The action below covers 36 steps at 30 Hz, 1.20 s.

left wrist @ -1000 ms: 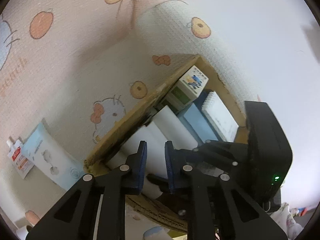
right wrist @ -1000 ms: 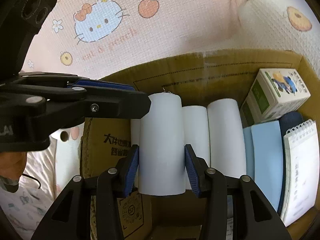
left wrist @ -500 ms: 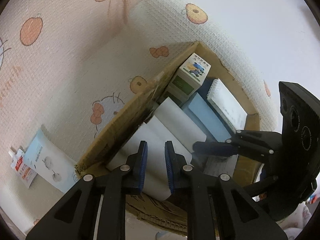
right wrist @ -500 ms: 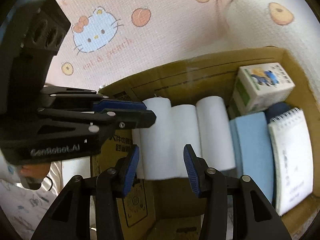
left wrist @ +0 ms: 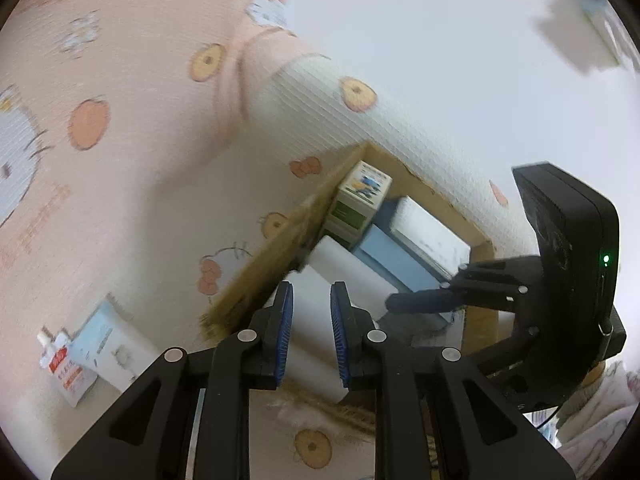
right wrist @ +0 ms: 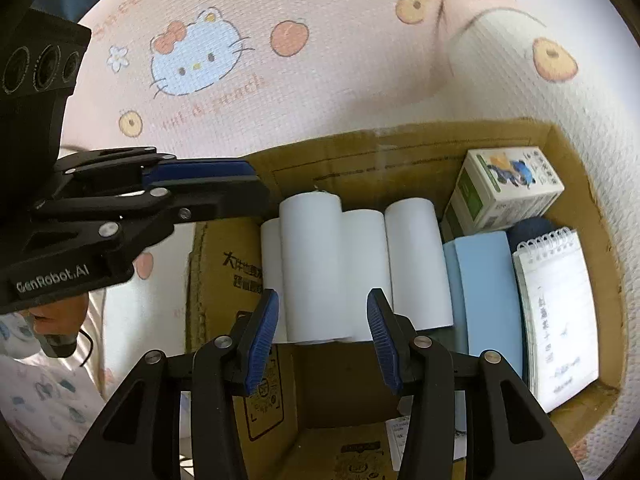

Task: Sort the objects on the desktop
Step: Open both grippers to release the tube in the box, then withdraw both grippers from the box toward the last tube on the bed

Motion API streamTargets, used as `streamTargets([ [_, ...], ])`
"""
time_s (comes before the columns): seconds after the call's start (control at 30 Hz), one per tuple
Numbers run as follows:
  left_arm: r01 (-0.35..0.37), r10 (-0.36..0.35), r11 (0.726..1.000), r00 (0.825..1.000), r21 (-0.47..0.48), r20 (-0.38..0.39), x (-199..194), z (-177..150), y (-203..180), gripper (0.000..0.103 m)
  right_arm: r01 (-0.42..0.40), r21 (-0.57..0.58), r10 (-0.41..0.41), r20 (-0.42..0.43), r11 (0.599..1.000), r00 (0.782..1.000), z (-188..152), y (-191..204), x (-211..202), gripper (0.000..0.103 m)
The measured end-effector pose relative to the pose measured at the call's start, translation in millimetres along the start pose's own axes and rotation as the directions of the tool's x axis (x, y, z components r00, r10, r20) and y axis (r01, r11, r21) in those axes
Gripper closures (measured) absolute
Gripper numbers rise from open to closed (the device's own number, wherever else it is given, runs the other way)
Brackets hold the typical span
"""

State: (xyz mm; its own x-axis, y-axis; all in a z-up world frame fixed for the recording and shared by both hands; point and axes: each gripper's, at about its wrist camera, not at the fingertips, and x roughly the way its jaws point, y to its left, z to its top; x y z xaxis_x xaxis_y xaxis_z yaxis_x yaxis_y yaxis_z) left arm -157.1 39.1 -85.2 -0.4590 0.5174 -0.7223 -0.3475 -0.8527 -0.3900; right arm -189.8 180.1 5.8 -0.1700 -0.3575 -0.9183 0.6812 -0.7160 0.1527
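Both hand-held grippers are held released over the cardboard box: the right hand-held gripper grasps nothing, and the left hand-held gripper, whose jaws have just been opening, is likewise empty. White paper rolls are seen lying side by side in the box just ahead of the right fingertips, long axes pointing away from them.

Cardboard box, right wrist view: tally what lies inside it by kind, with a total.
White paper rolls: 4
Printed carton: 1
Light blue books: 2
Spiral notepad: 1
Dark blue thing, mostly hidden: 1
Total: 9, all inside the cardboard box
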Motion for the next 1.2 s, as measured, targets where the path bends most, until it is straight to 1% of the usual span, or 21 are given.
streamTargets([
  [0.1, -0.007, 0.01, 0.997, 0.999, -0.075, 0.042, -18, -10, 21, 0.077, 0.014, -0.025, -0.014, 0.009, 1.0, 1.0, 1, 12, -3, 0.06],
  [0.17, -0.02, 0.027, 0.995, 0.997, -0.101, 0.066, -31, -16, 32, 0.076, 0.018, -0.049, -0.017, 0.019, 0.999, 1.0, 11, 24, 6, 0.06],
  [0.23, -0.079, 0.088, 0.991, 0.993, -0.109, 0.082, -46, -24, 41, 0.076, 0.03, -0.074, -0.028, 0.029, 0.997, 0.999, 12, 35, 2, 0.06],
  [0.3, -0.123, 0.132, 0.989, 0.985, -0.082, 0.112, -61, -35, 47, 0.076, 0.04, -0.1, -0.037, 0.034, 0.994, 0.999, 15, 45, 2, 0.06],
  [0.33, -0.158, 0.164, 0.985, 0.979, -0.064, 0.118, -68, -42, 51, 0.076, 0.049, -0.115, -0.045, 0.036, 0.992, 0.998, 16, 50, 3, 0.06],
  [0.4, -0.215, 0.221, 0.975, 0.968, -0.057, 0.122, -78, -56, 59, 0.076, 0.063, -0.139, -0.058, 0.041, 0.988, 0.997, 20, 59, 4, 0.06],
  [0.43, -0.235, 0.242, 0.969, 0.963, -0.071, 0.12, -84, -65, 67, 0.08, 0.073, -0.153, -0.067, 0.041, 0.986, 0.997, 20, 63, 3, 0.06],
  [0.47, -0.246, 0.255, 0.965, 0.96, -0.089, 0.112, -88, -72, 74, 0.091, 0.089, -0.168, -0.083, 0.042, 0.982, 0.996, 20, 66, 3, 0.06],
  [0.5, -0.251, 0.262, 0.961, 0.961, -0.119, 0.087, -91, -81, 84, 0.095, 0.105, -0.18, -0.099, 0.044, 0.978, 0.994, 21, 70, 4, 0.06],
  [0.57, -0.253, 0.265, 0.952, 0.963, -0.17, 0.05, -95, -94, 99, 0.095, 0.157, -0.215, -0.149, 0.054, 0.964, 0.987, 22, 80, 5, 0.06],
  [0.6, -0.26, 0.271, 0.942, 0.962, -0.214, 0.024, -97, -104, 110, 0.095, 0.186, -0.231, -0.176, 0.062, 0.955, 0.982, 22, 86, 5, 0.06],
  [0.63, -0.267, 0.278, 0.934, 0.961, -0.238, 0.011, -98, -111, 117, 0.095, 0.22, -0.251, -0.208, 0.072, 0.943, 0.975, 23, 93, 4, 0.06],
  [0.7, -0.317, 0.327, 0.903, 0.945, -0.289, -0.016, -103, -129, 131, 0.095, 0.27, -0.289, -0.255, 0.09, 0.918, 0.963, 25, 107, 6, 0.06],
  [0.73, -0.339, 0.351, 0.88, 0.936, -0.331, -0.026, -108, -140, 139, 0.095, 0.298, -0.317, -0.277, 0.109, 0.901, 0.955, 25, 117, 6, 0.06],
  [0.8, -0.33, 0.346, 0.85, 0.937, -0.411, -0.038, -115, -161, 152, 0.095, 0.331, -0.376, -0.296, 0.149, 0.866, 0.944, 24, 137, 5, 0.06],
  [0.87, -0.324, 0.344, 0.809, 0.938, -0.491, -0.054, -121, -179, 165, 0.095, 0.339, -0.442, -0.284, 0.186, 0.831, 0.941, 24, 160, 8, 0.06],
  [0.9, -0.309, 0.326, 0.79, 0.943, -0.53, -0.064, -123, -189, 173, 0.095, 0.329, -0.483, -0.265, 0.198, 0.811, 0.944, 23, 174, 10, 0.06],
  [0.97, -0.299, 0.316, 0.769, 0.946, -0.565, -0.071, -126, -201, 179, 0.095, 0.313, -0.535, -0.237, 0.208, 0.785, 0.949, 21, 193, 15, 0.06],
  [1.07, -0.329, 0.346, 0.751, 0.934, -0.573, -0.083, -135, -212, 184, 0.095, 0.272, -0.593, -0.185, 0.205, 0.758, 0.961, 17, 221, 27, 0.06],
  [1.1, -0.349, 0.366, 0.743, 0.926, -0.57, -0.09, -138, -216, 186, 0.095, 0.256, -0.607, -0.165, 0.203, 0.753, 0.965, 16, 228, 31, 0.06],
  [1.2, -0.391, 0.409, 0.726, 0.907, -0.565, -0.102, -147, -224, 191, 0.095, 0.219, -0.622, -0.115, 0.203, 0.752, 0.972, 13, 248, 45, 0.06],
])
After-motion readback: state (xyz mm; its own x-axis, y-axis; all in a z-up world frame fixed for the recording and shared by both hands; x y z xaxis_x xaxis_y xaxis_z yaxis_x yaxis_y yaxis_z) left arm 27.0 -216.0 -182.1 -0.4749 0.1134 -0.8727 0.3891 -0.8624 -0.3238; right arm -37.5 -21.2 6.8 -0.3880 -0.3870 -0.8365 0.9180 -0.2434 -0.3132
